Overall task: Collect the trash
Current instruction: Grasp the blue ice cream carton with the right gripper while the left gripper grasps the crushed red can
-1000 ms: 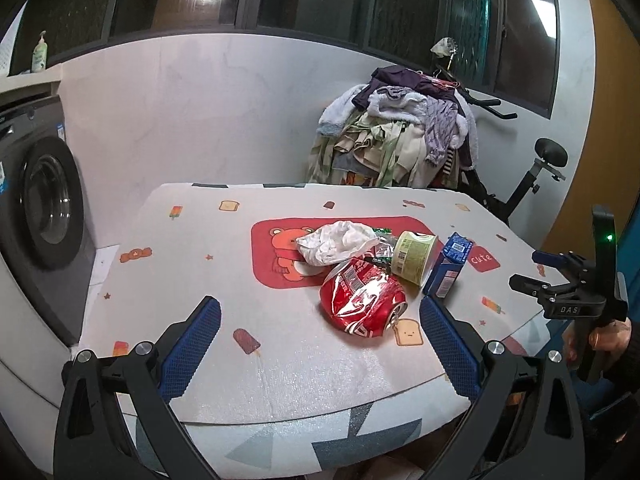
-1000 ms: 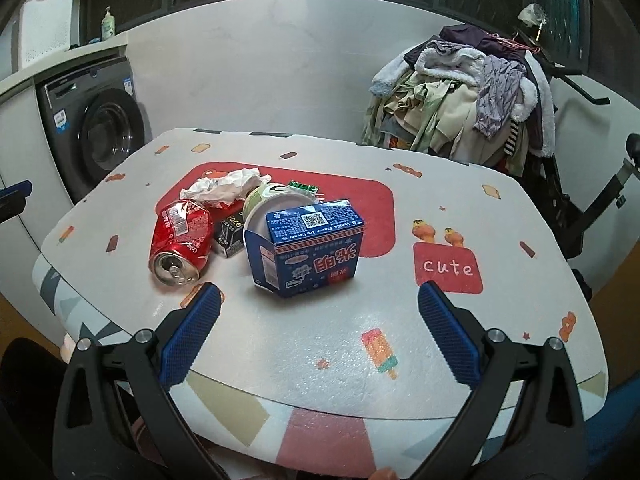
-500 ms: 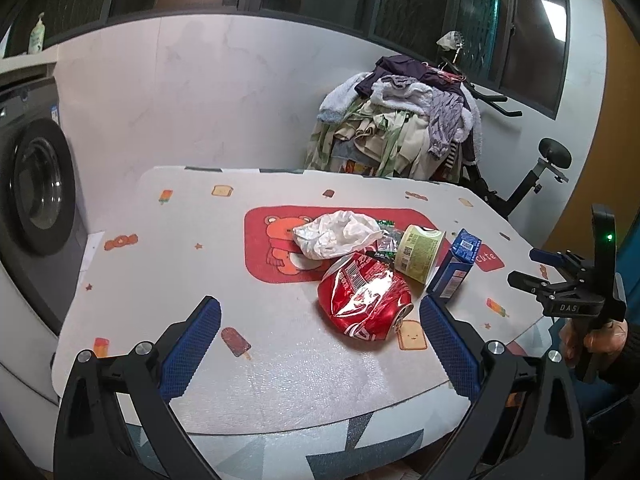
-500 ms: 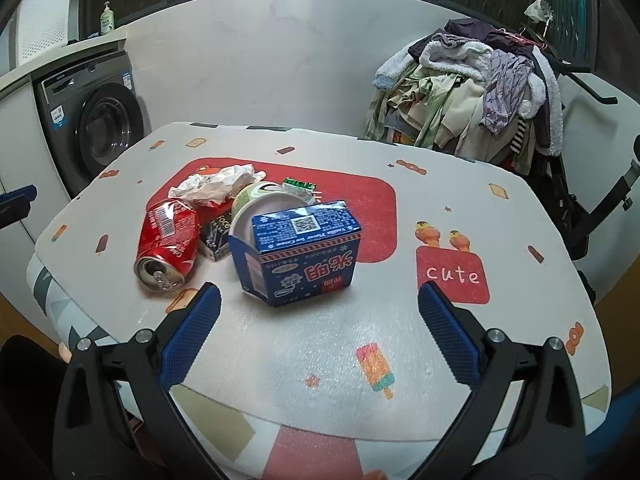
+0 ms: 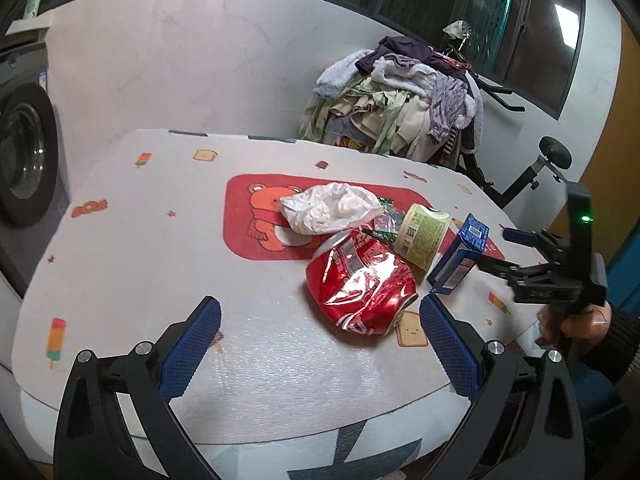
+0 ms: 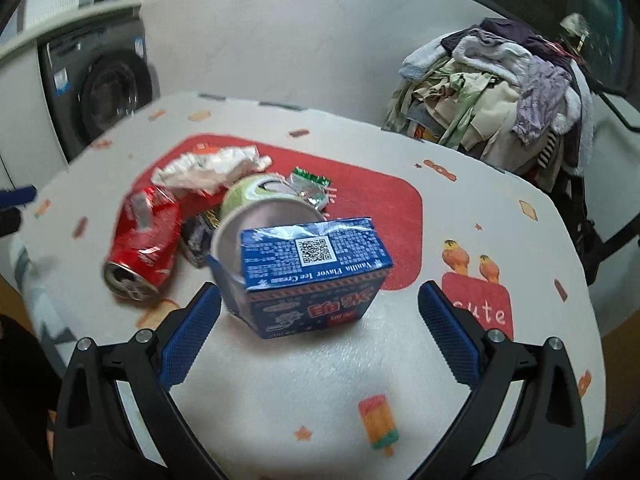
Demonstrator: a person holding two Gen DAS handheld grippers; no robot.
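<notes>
A heap of trash lies on the table: a crushed red can [image 5: 360, 284] [image 6: 146, 240], a crumpled white tissue [image 5: 330, 214] [image 6: 212, 166], a green paper cup on its side [image 5: 422, 238] [image 6: 260, 208], a blue ice-cream carton [image 5: 460, 260] [image 6: 314, 272] and a green wrapper [image 6: 310, 188]. My left gripper [image 5: 316, 348] is open and empty, just short of the can. My right gripper [image 6: 318, 344] is open and empty, with the blue carton just ahead of its fingers; it also shows in the left wrist view [image 5: 548, 264].
The table [image 5: 140, 248] has a patterned cloth with a red panel. A washing machine [image 6: 104, 92] stands at the left. An exercise bike piled with clothes [image 5: 404, 108] stands behind the table. A white wall is at the back.
Both grippers have moved forward towards the trash heap: the can and the blue carton look larger and closer. Both stay open.
</notes>
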